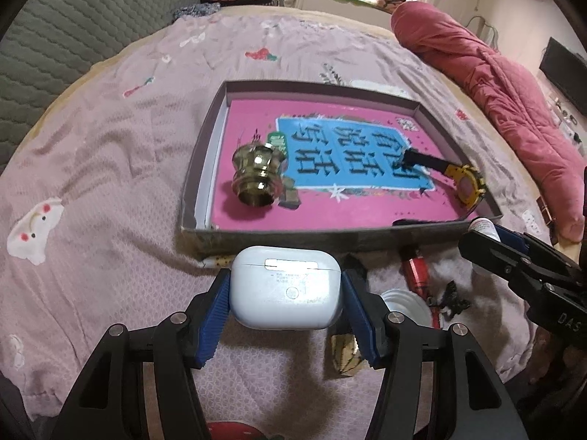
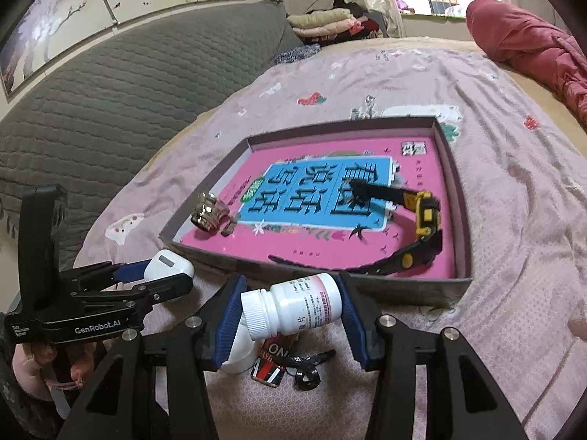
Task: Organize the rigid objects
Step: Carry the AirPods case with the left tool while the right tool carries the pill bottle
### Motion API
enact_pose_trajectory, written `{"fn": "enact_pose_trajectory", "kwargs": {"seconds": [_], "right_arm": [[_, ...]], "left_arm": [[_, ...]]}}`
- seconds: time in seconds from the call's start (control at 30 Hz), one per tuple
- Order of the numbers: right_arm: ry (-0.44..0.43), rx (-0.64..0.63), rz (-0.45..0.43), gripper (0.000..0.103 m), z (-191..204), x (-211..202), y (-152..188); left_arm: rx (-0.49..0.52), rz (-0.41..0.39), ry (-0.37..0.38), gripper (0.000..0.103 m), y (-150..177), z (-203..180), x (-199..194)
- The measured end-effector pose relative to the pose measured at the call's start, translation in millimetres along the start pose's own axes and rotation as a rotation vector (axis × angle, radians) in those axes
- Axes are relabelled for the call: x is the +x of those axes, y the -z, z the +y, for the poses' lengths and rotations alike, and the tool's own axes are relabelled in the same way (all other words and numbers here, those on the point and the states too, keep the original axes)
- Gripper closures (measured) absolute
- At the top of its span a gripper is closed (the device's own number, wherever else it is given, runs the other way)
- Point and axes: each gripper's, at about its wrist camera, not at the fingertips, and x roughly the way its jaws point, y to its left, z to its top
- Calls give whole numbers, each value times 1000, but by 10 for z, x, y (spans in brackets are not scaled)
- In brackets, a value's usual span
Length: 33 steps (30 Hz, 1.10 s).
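Pink bedding patterned with small cartoon prints covers the bed [image 1: 110, 154], with a quilted grey headboard [image 2: 110, 84] along one side and a rumpled red duvet [image 1: 495, 84] heaped at the far edge by the window. On the bed lies a shallow grey box [image 1: 205, 168], its floor filled by a pink book with a blue title panel [image 1: 348, 161]. Inside it, a small brass-coloured piece [image 1: 256, 179] lies tipped on its side near one edge, and a black-and-yellow watch [image 2: 422, 220] sprawls with its strap unfastened toward the opposite side.

Just short of the box's near wall, the left tool [image 1: 286, 300] pinches a white earbud case [image 1: 286, 293] across its width, blue pads pressed against both sides, the case lifted clear of the sheet. Beside it, the right tool [image 2: 290, 311] clamps a white pill bottle [image 2: 293, 304] lying crosswise, its ribbed cap toward one pad and its base toward the other, label facing up. Both held things hang in front of the box, not yet over it.

Below them on the sheet sits a small clutter: a red item [image 1: 414, 271], a round white lid-like piece [image 1: 403, 304], a black hair clip [image 2: 308, 370], and what looks like a patterned yellowish scrap [image 1: 345, 355], though the tool partly hides it.
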Motion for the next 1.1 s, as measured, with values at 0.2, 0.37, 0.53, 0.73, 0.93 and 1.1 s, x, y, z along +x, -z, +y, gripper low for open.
{"fn": "enact_pose_trajectory", "kwargs": {"seconds": [0.2, 0.37, 0.53, 0.73, 0.93, 1.1], "right_arm": [[14, 9, -67, 53, -2, -145, -57], [37, 11, -109, 53, 3, -231, -92], [53, 18, -134, 53, 5, -277, -132], [85, -17, -204, 53, 98, -394, -197], [123, -54, -235, 53, 184, -403, -238], [148, -46, -240, 53, 146, -387, -266]], "left_arm": [[14, -37, 6, 42, -59, -86, -121], [22, -66, 10, 42, -127, -175, -204], [41, -91, 12, 42, -184, -259, -269], [41, -114, 13, 42, -282, -271, -294], [23, -132, 9, 42, -401, -242, -261], [20, -130, 3, 42, -477, -233, -175]]}}
